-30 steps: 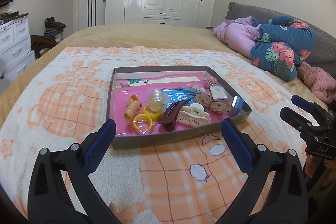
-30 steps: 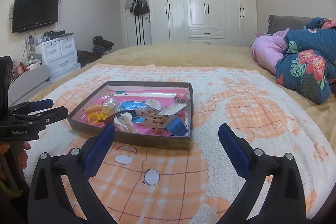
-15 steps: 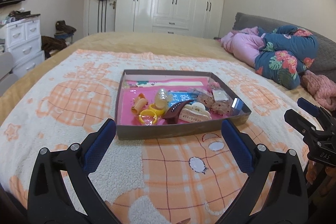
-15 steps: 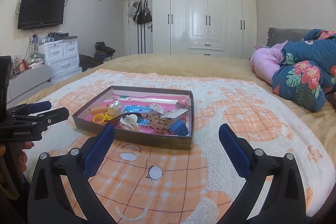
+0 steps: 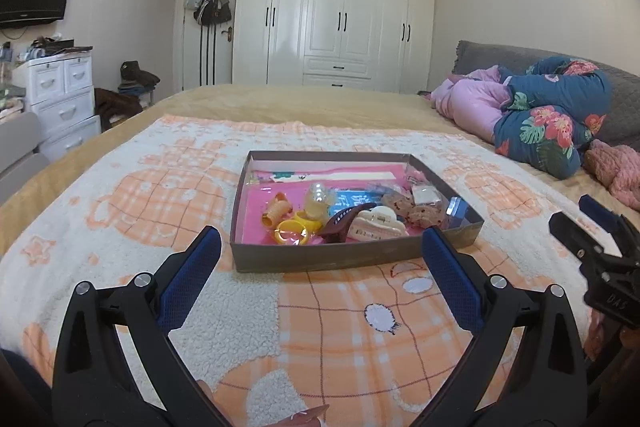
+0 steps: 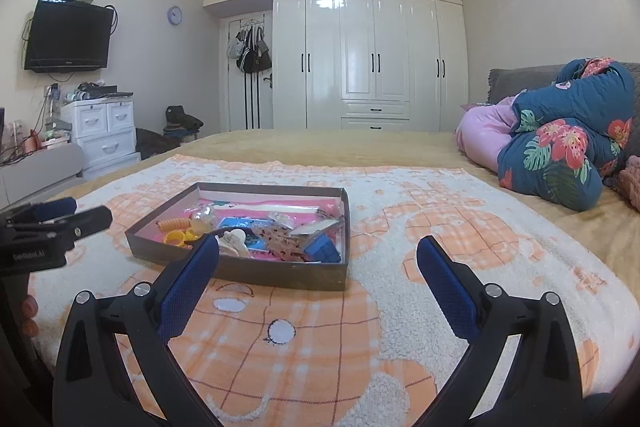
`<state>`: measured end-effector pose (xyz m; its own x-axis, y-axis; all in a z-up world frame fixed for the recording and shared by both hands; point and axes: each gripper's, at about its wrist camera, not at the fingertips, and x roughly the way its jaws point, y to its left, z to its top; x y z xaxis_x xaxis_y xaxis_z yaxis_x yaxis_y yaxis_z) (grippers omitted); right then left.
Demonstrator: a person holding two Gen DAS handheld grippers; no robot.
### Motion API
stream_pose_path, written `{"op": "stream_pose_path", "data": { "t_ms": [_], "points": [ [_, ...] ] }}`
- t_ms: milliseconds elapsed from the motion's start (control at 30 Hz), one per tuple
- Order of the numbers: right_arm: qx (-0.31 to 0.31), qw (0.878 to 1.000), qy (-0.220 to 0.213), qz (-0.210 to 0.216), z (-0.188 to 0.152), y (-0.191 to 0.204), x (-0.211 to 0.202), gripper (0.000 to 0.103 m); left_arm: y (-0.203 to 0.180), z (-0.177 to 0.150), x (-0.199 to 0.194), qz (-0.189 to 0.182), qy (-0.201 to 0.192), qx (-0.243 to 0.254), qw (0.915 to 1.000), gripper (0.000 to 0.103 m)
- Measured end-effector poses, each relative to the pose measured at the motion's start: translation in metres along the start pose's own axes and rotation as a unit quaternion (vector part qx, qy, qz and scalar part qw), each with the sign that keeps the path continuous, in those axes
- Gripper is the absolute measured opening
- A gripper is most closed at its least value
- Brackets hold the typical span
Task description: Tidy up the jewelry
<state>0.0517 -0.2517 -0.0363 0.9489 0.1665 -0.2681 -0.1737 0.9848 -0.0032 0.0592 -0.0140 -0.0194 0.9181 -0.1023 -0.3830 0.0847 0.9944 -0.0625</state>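
White built-in wardrobe (image 6: 370,55), glossy doors with black handles, filling the far wall. Left of wardrobe: door hung with bags (image 6: 251,53); round clock (image 6: 174,15) on the wall; wall-mounted black television (image 6: 68,35); white drawer chest (image 6: 104,135) below it, top cluttered. In front of wardrobe: bed under tan cover, orange-and-cream fleece blanket (image 6: 400,307) spread nearest. Right of wardrobe: grey headboard (image 5: 520,57), pink quilt (image 5: 472,107), blue floral quilt (image 6: 560,155) bundled together.

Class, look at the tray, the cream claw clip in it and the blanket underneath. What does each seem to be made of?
Tray: probably cardboard, matte grey-brown, with thin, straight folded walls.
Cream claw clip: likely hard plastic, smooth and glossy with moulded teeth.
Blanket: soft fleece or sherpa-like fabric, with a nubbly, fuzzy pile.
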Motion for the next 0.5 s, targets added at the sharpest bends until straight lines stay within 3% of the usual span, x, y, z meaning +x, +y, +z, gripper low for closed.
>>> {"op": "stream_pose_path", "data": {
  "t_ms": [500],
  "points": [
    [-0.001, 1.000, 0.006, 0.002, -0.0034, 0.0009, 0.0021, 0.097, -0.0012, -0.0019, 0.0005, -0.002, 0.001, 0.002, 1.0000, 0.092]
  ]
}}
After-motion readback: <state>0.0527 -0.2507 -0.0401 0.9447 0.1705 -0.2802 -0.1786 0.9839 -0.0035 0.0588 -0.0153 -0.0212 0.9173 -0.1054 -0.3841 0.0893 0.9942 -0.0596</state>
